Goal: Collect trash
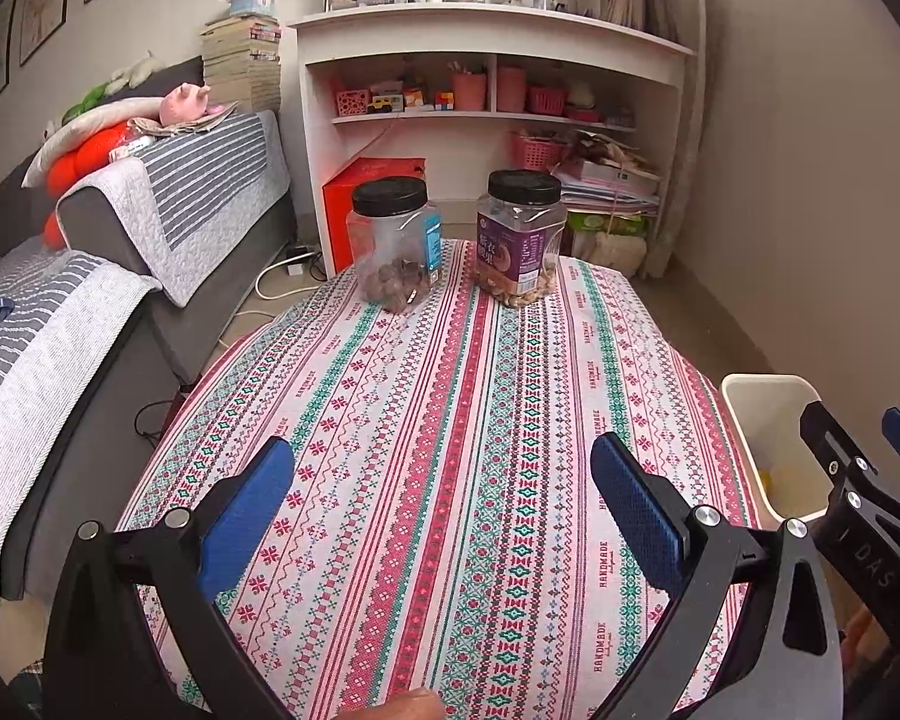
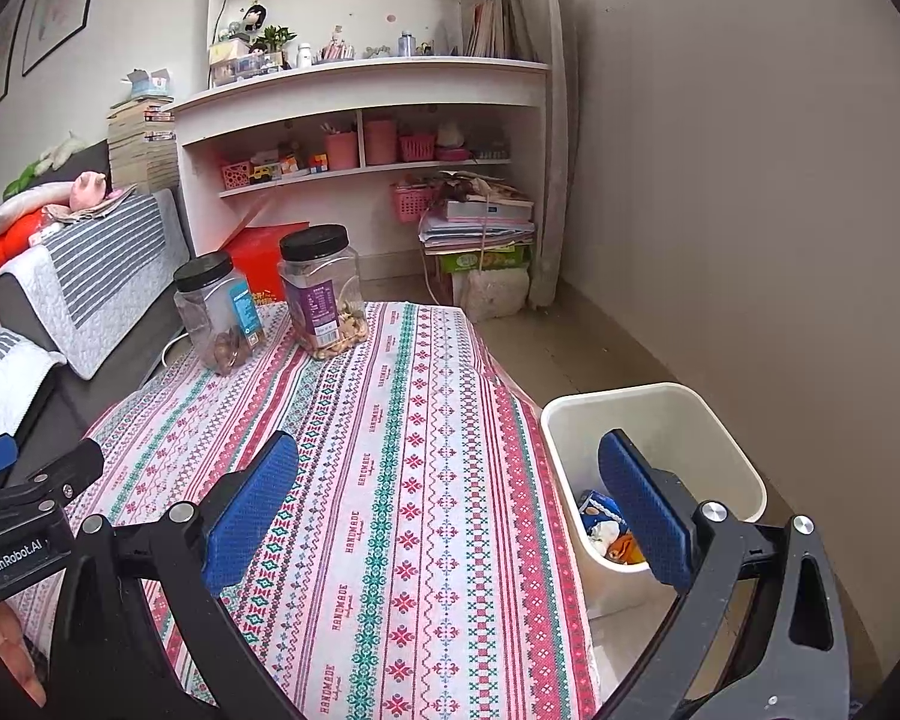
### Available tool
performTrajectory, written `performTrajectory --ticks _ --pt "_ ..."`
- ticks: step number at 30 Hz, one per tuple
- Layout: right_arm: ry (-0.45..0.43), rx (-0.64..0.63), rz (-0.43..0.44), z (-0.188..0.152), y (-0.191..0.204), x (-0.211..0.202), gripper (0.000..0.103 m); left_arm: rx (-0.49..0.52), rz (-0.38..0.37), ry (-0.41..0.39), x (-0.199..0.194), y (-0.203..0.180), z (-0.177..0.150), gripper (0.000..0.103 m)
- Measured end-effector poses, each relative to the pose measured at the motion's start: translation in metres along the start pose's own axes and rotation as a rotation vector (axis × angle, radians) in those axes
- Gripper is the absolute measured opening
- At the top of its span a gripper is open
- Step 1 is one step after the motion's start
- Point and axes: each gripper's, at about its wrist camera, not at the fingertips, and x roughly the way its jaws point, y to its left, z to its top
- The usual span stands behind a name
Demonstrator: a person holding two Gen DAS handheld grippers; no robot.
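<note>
Both grippers' jaws spread, empty; bin (image 2: 714, 420) holds wrappers (image 2: 606, 525), apparently.

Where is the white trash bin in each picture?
Left wrist view: the white trash bin sits at the right edge, beside the table, partly hidden by the right hand-held gripper.
Right wrist view: lower right, on the floor, wrappers inside.
Shared landmark: the purple-label jar.

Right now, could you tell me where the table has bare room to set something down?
The tablecloth lies bare from the two jars at the far edge to both grippers. The bin beside the table's right edge holds trash.
</note>
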Motion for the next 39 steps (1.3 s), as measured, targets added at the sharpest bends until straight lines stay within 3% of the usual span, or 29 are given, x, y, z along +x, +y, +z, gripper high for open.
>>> performTrajectory --ticks 23,30,39 --pt "0.037 -0.011 0.012 -0.004 0.000 0.006 0.096 -0.008 0.013 -0.003 0.001 -0.002 0.001 0.096" --pt "0.044 -0.009 0.017 -0.004 -0.001 0.008 0.096 0.005 -0.024 -0.034 -0.002 -0.004 0.000 0.090" --pt "0.038 -0.010 0.013 -0.005 0.002 0.008 0.096 0.032 -0.043 -0.035 -0.001 -0.009 -0.002 0.090"
